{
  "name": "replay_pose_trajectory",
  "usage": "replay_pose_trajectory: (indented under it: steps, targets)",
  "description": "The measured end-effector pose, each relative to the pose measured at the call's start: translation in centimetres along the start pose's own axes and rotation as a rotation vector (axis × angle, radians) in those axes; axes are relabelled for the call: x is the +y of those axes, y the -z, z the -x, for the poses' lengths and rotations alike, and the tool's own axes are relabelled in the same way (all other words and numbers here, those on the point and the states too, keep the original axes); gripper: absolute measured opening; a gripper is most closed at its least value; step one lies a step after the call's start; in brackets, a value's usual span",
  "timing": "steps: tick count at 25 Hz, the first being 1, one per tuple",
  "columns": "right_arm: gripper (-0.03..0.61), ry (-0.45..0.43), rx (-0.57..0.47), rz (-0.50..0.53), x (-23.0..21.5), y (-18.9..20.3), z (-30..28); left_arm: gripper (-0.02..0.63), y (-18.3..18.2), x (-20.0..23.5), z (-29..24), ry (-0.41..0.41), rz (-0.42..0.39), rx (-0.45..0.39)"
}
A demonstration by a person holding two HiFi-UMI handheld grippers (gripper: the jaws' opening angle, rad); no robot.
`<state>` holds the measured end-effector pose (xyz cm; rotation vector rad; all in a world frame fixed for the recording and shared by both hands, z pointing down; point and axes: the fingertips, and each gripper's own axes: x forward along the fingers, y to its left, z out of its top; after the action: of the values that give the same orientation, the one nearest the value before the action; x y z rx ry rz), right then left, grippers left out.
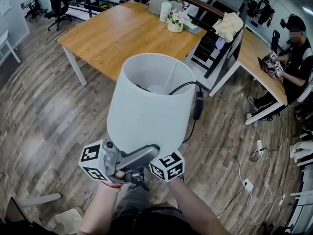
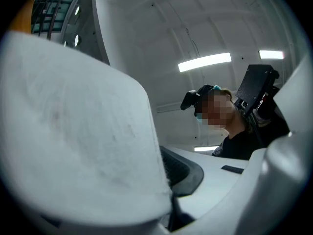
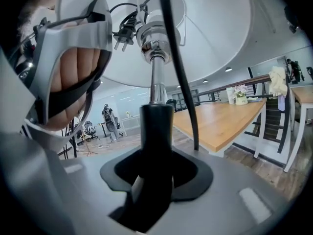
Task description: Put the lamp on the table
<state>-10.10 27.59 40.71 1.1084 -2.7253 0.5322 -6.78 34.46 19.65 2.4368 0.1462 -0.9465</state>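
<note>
Two grippers meet under the lamp (image 1: 149,102) — right gripper (image 3: 155,146) clamps stem (image 3: 157,82), left gripper (image 2: 171,182) shade (image 2: 73,131).

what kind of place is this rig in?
Probably an open-plan office or lab: long wooden table, rolling office chairs, a person seated at another desk, power strip on the floor.

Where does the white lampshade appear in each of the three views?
Head view: lampshade in the centre, its open top facing up.
Left gripper view: lampshade fills the left half, blurred.
Right gripper view: lampshade across the top, seen from below.
Landmark: wooden table, head and right gripper views.
</note>
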Motion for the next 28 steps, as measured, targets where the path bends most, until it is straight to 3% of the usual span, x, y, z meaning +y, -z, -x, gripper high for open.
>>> replay_pose_trajectory:
  steps: [10,28]
  targets:
    - [0.169,0.026,-0.008,0.018,-4.0,-2.9,-3.6,0.038,-4.5,5.4,-0.4,0.010,0.041,-0.031]
    - [0.169,-0.050,0.029,0.017,-16.7,-8.5,-11.9,0.034,-10.2,21.1,-4.2,-0.066,-0.047,-0.020]
